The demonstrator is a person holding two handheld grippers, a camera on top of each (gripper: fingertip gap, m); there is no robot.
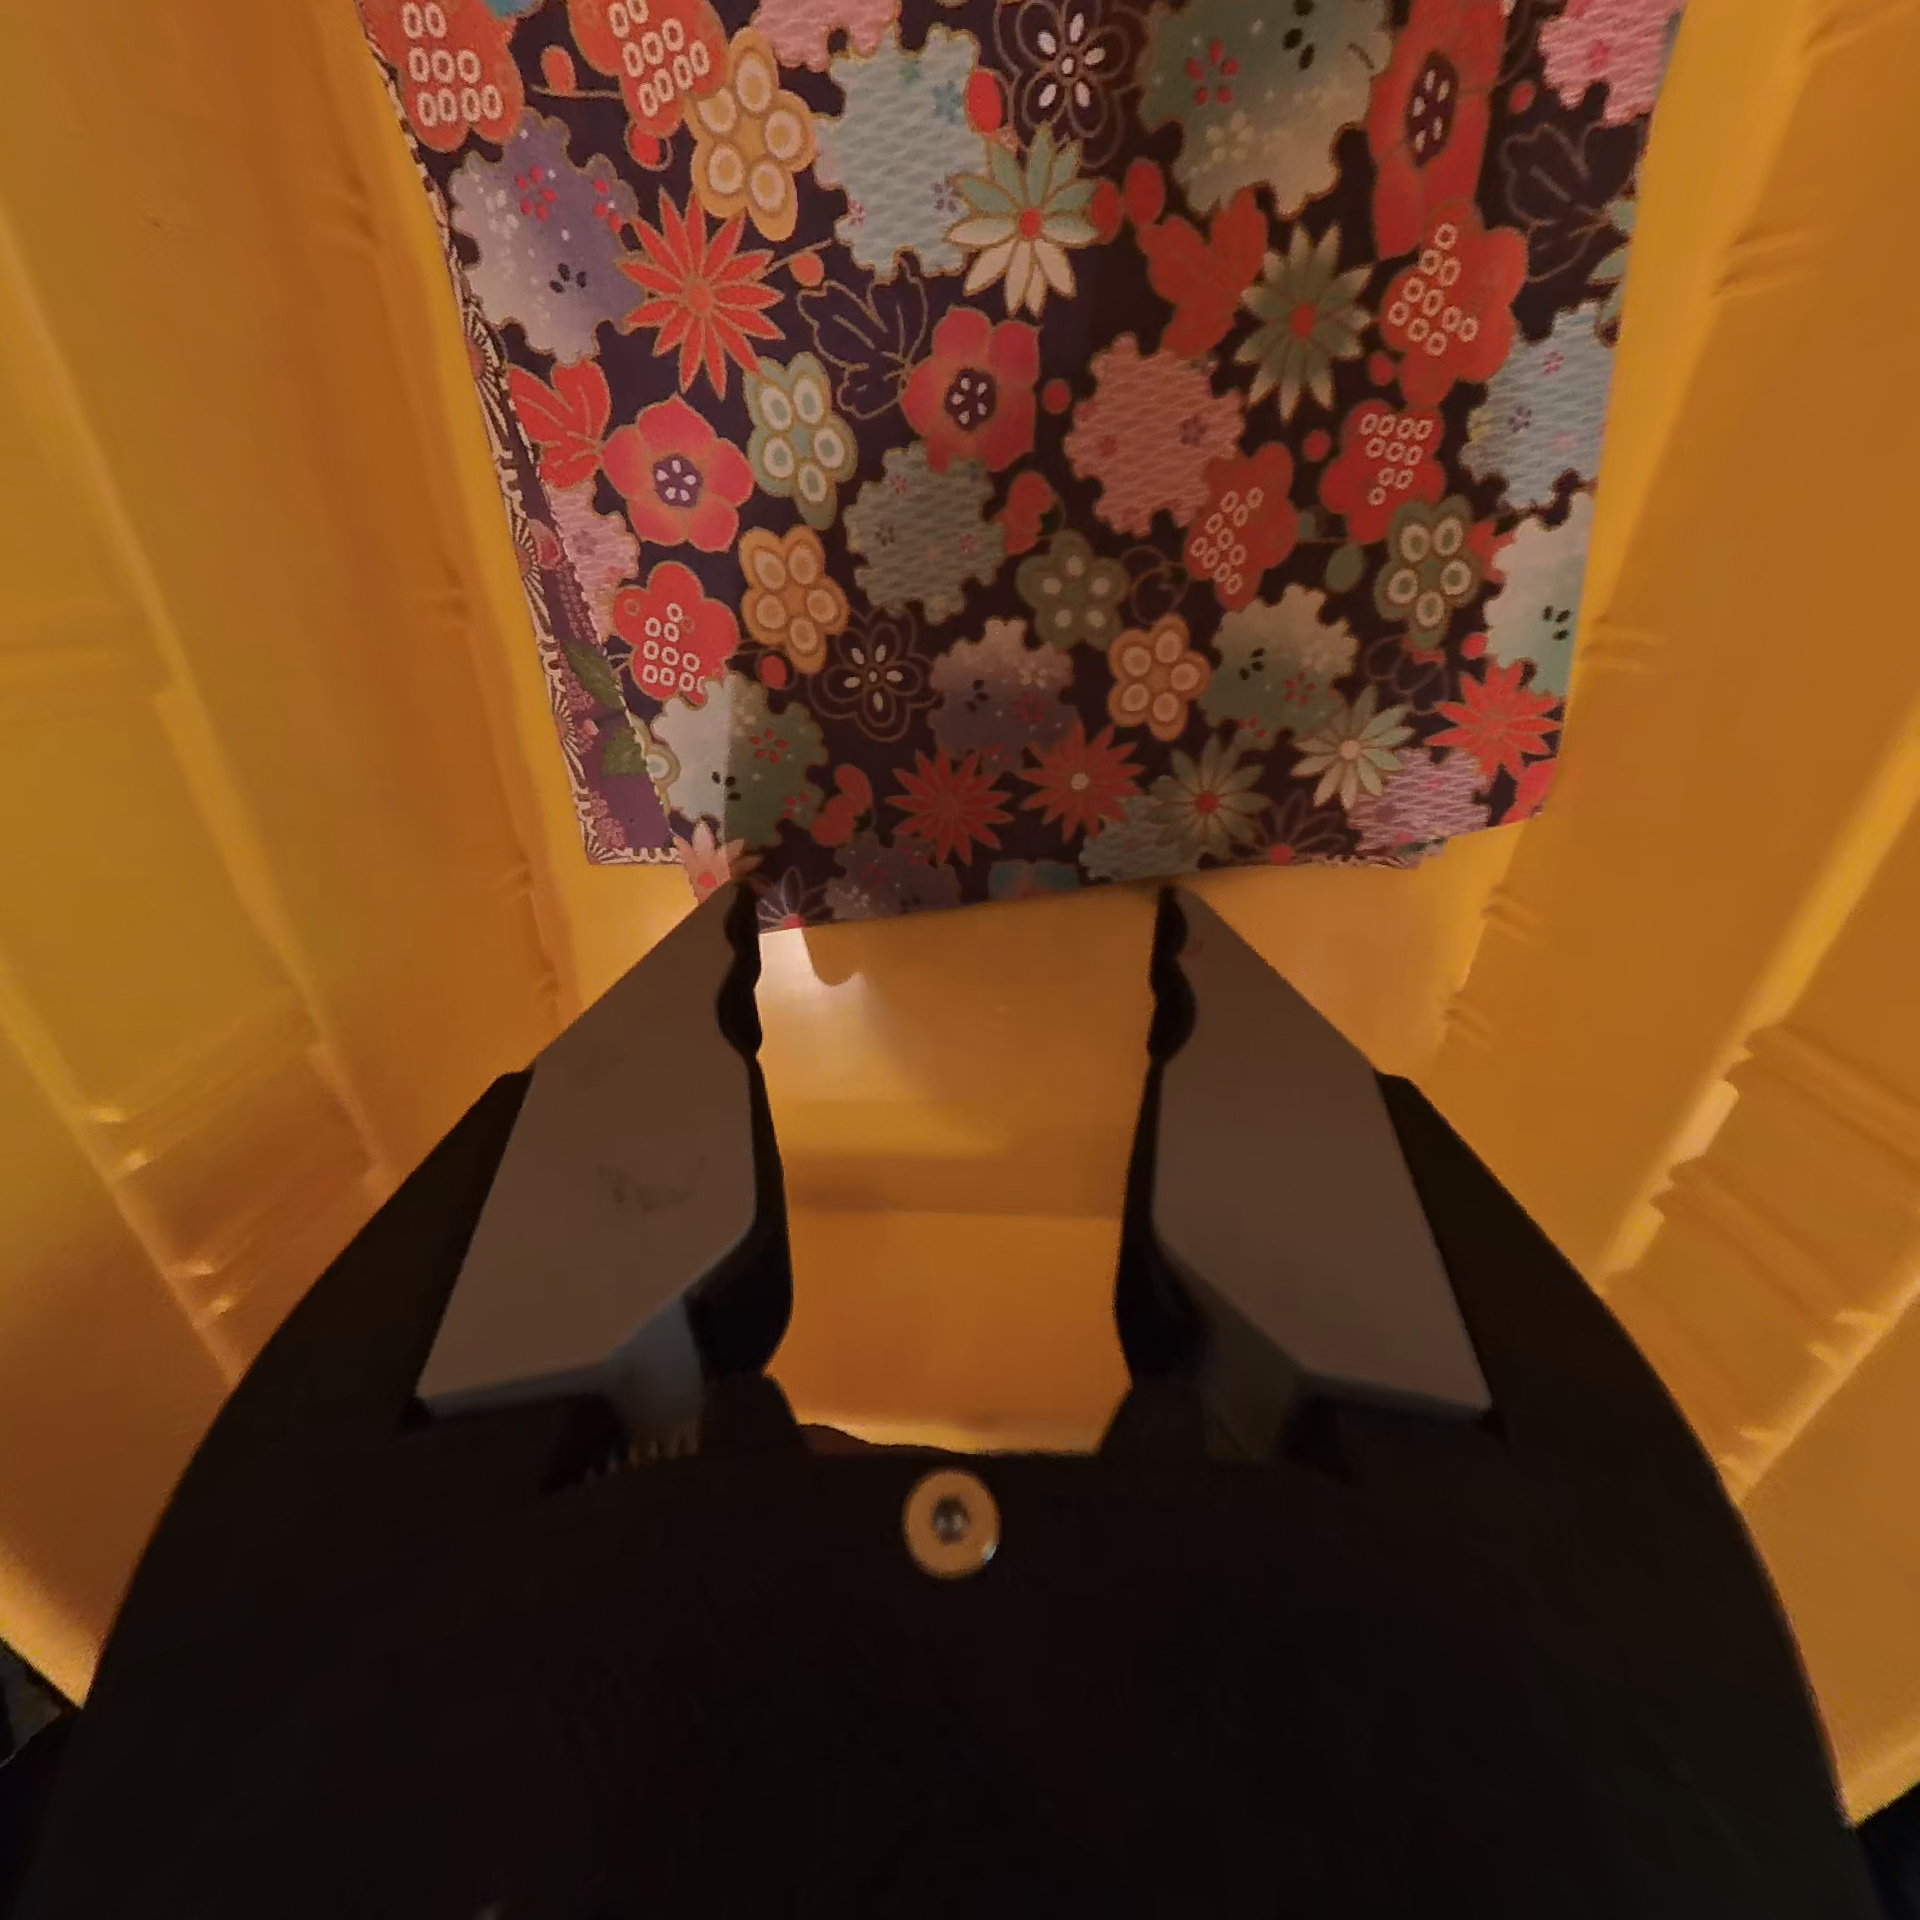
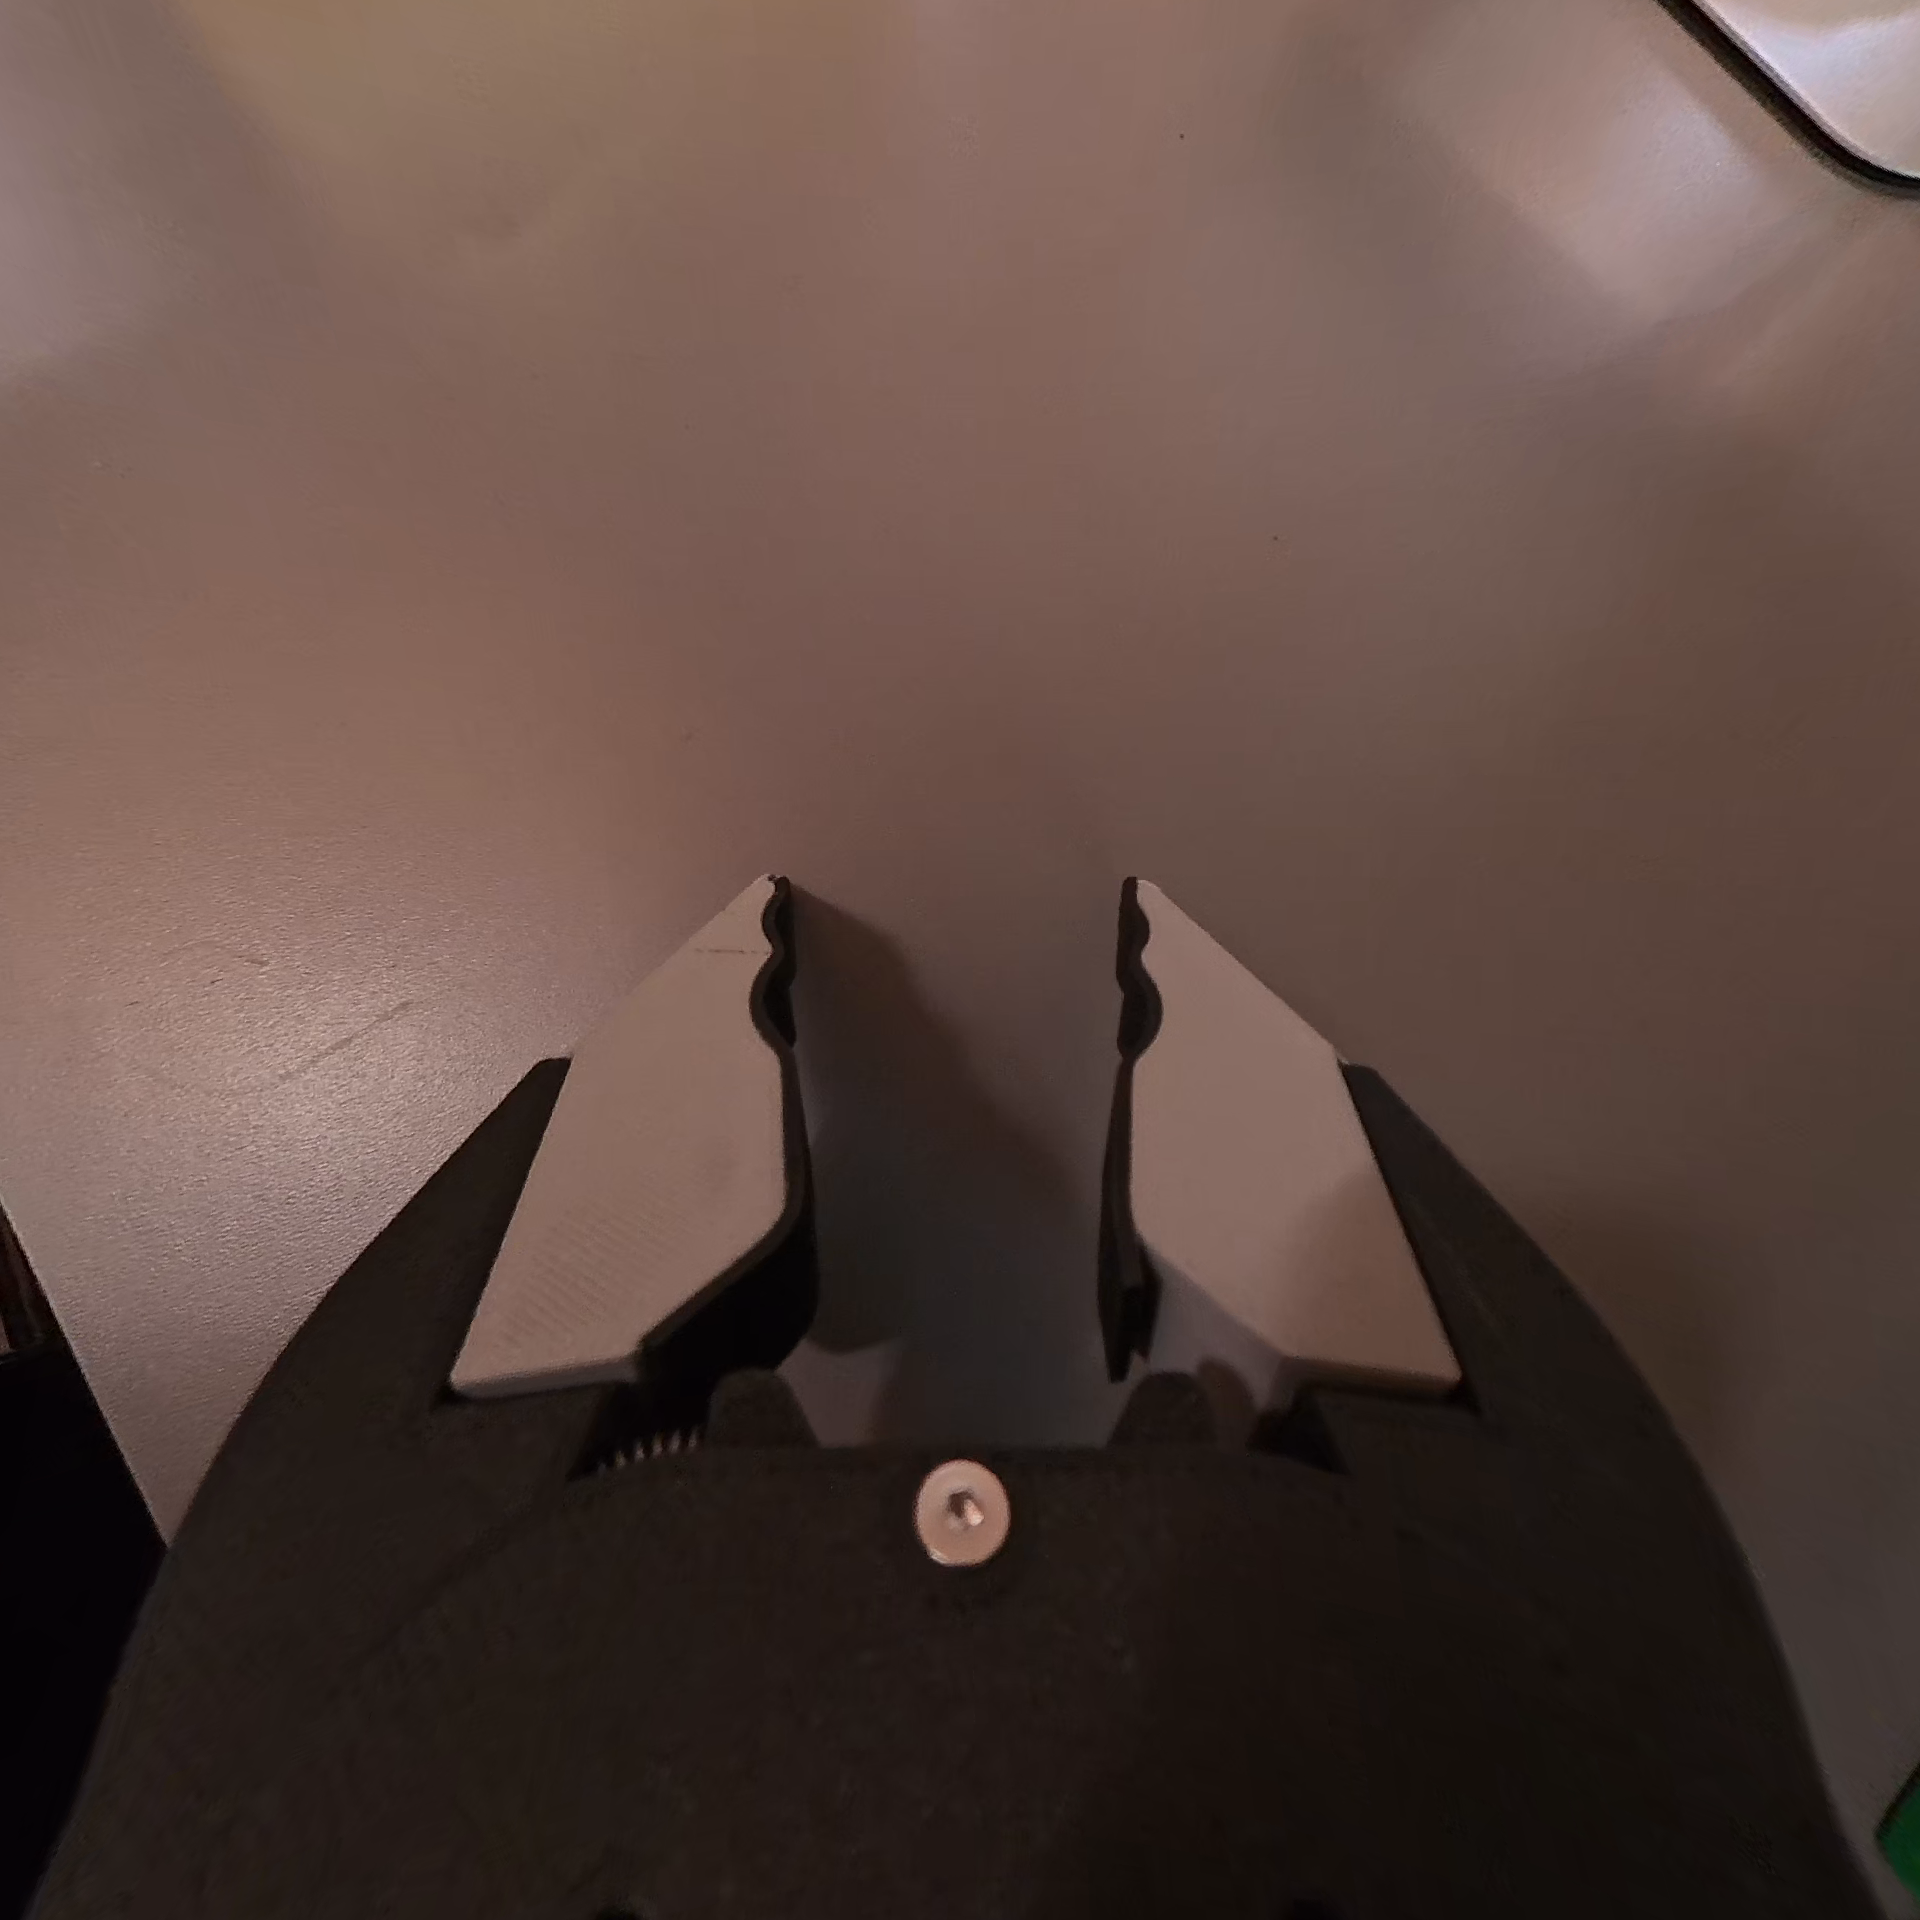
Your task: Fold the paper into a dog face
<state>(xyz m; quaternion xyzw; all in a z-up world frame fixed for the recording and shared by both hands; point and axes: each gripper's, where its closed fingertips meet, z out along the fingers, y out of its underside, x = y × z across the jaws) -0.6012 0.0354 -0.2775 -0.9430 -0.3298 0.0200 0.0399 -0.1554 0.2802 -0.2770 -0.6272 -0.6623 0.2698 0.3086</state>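
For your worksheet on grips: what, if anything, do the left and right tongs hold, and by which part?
Nothing is held. The left tongs stand open at the near edge of the floral paper; the right tongs are open over a bare table.

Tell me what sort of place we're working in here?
Probably an indoor craft or desk setup. Floral patterned paper lies in a yellow plastic bin ahead of the open left gripper; the open right gripper hangs over a plain grey tabletop.

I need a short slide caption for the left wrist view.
Open left gripper at the near edge of floral paper lying in a yellow bin.
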